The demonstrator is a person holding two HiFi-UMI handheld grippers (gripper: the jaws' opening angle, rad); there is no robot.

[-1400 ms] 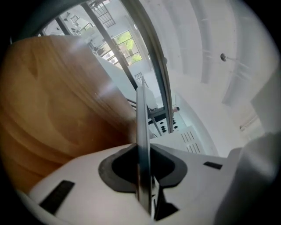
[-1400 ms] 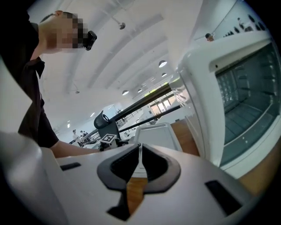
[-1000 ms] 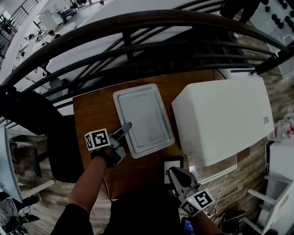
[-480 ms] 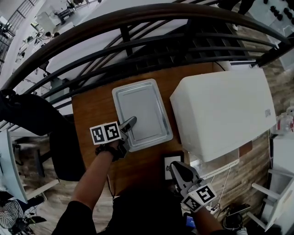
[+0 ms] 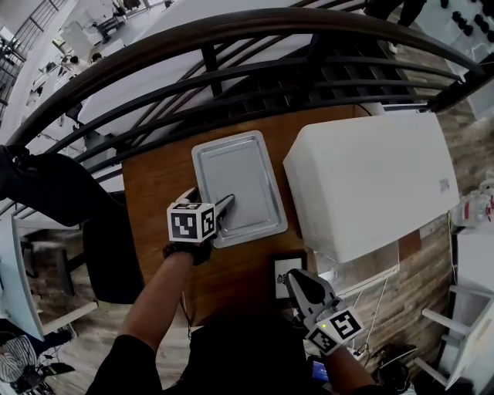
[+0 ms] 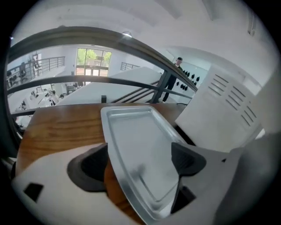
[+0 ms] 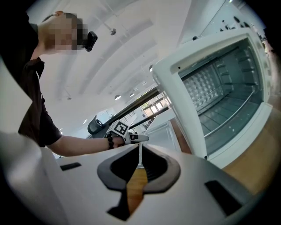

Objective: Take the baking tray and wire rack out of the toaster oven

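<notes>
Opening the left claw (image 6: 136, 163) around the near corner of the baking tray (image 5: 235, 181), leaving it flat on the tabletop (image 5: 154, 185) beside the toaster oven (image 5: 370, 185). Holding the right claw (image 7: 139, 169) closed and empty near the oven mouth, likely for the wire rack (image 7: 226, 115) inside.

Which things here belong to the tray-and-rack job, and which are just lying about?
Job: baking tray, on the table, between the opening jaws of the left gripper; white toaster oven, door open; wire rack inside it.
Lying about: small black-framed card by the oven; black chair; railing.
</notes>
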